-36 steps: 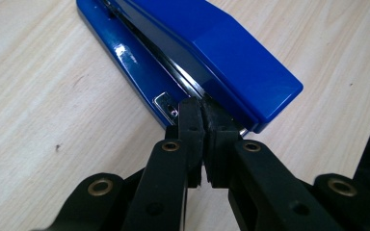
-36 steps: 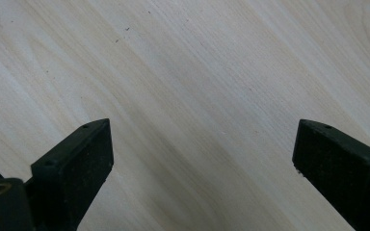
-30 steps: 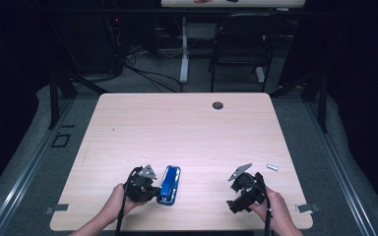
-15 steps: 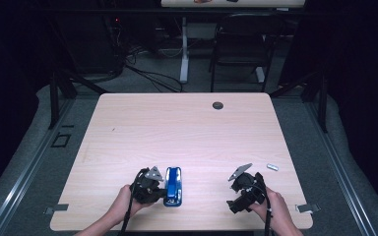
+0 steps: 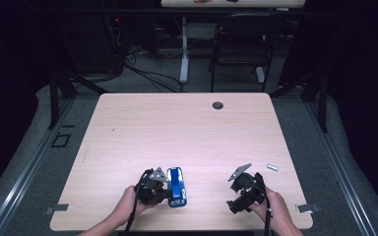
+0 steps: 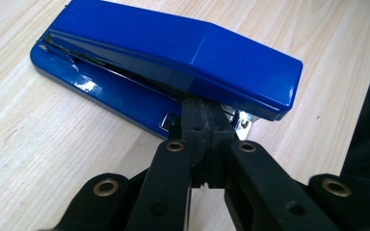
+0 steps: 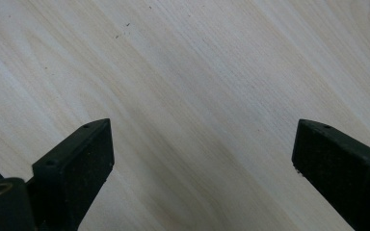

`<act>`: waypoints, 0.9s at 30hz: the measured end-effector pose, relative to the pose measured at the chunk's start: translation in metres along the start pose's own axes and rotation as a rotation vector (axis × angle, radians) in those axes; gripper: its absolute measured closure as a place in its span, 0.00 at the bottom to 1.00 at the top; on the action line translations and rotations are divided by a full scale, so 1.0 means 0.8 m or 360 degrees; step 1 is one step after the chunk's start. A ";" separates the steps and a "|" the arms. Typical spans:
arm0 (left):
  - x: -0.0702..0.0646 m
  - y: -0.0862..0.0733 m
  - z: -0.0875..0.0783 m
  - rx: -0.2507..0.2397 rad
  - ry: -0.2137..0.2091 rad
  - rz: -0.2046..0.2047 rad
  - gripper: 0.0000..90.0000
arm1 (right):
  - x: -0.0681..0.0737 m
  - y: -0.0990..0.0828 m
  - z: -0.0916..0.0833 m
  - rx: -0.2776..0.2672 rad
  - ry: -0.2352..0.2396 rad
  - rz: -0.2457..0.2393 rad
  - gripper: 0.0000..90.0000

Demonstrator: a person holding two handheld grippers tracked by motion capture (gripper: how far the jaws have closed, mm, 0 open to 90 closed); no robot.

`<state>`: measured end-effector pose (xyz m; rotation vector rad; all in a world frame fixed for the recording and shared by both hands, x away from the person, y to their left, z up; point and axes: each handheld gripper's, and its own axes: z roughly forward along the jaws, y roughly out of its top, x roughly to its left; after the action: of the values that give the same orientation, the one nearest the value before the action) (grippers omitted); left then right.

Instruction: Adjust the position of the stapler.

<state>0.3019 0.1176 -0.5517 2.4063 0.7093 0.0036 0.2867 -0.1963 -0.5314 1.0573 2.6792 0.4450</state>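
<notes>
- Left gripper (image 5: 163, 189): its jaws are closed together with nothing between them, and the tips press against the side of the blue stapler (image 5: 177, 187) near its hinge end, at the gap between top arm and base. The left hand (image 5: 128, 206) comes in from the near table edge and holds the gripper low and almost level, jaws pointing right.
- Blue stapler (image 6: 173, 62): it lies flat on the table (image 5: 177, 132), directly ahead of the left gripper's tips and touching them, and well to the left of the right gripper.
- Handling, as a judgement: the body is rigid and moderately heavy for its size — glossy plastic, so likely slippery under the pads. The top arm pivots on the hinge, so a pinch on the arm alone may swing it open. Take hold across the two long sides at mid-length, clamping arm and base together.
- Right gripper (image 5: 236, 189): its jaws stand wide open over bare tabletop (image 7: 197, 96) and hold nothing. The right hand (image 5: 270, 209) holds it tilted down towards the table, clear of the stapler.
</notes>
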 end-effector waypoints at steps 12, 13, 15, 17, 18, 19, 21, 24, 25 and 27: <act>-0.022 0.014 0.018 -0.0047 0.0025 0.0064 1.00 | 0.000 0.000 -0.001 0.0001 0.0009 -0.0007 0.08; -0.022 0.014 0.018 -0.0047 0.0025 0.0064 1.00 | 0.000 0.000 -0.001 0.0000 0.0008 -0.0008 0.08; -0.023 0.015 0.018 -0.0049 0.0024 0.0065 0.99 | 0.000 0.000 -0.001 -0.0006 0.0005 -0.0005 0.08; -0.023 0.016 0.020 -0.0052 0.0024 0.0063 0.99 | 0.001 0.000 -0.001 -0.0015 0.0004 -0.0005 0.08; -0.024 0.017 0.020 -0.0058 0.0022 0.0058 0.99 | 0.001 0.001 -0.001 -0.0019 0.0005 -0.0001 0.09; -0.024 0.017 0.021 -0.0058 0.0020 0.0056 0.99 | 0.001 0.001 -0.001 -0.0019 0.0005 -0.0001 0.09; -0.025 0.021 0.024 -0.0057 0.0006 0.0058 0.98 | 0.002 0.003 -0.001 -0.0041 0.0006 0.0010 0.10; -0.029 0.026 0.029 -0.0072 -0.0005 0.0060 0.96 | 0.003 0.005 -0.001 -0.0042 -0.0002 0.0007 0.10; -0.029 0.026 0.029 -0.0072 -0.0005 0.0060 0.96 | 0.003 0.005 -0.001 -0.0042 -0.0002 0.0007 0.10; -0.031 0.029 0.032 -0.0074 -0.0011 0.0065 0.96 | 0.003 0.006 -0.001 -0.0067 0.0023 0.0030 0.10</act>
<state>0.2964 0.0751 -0.5549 2.3748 0.6497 0.0283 0.2879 -0.1914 -0.5290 1.0721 2.6622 0.5118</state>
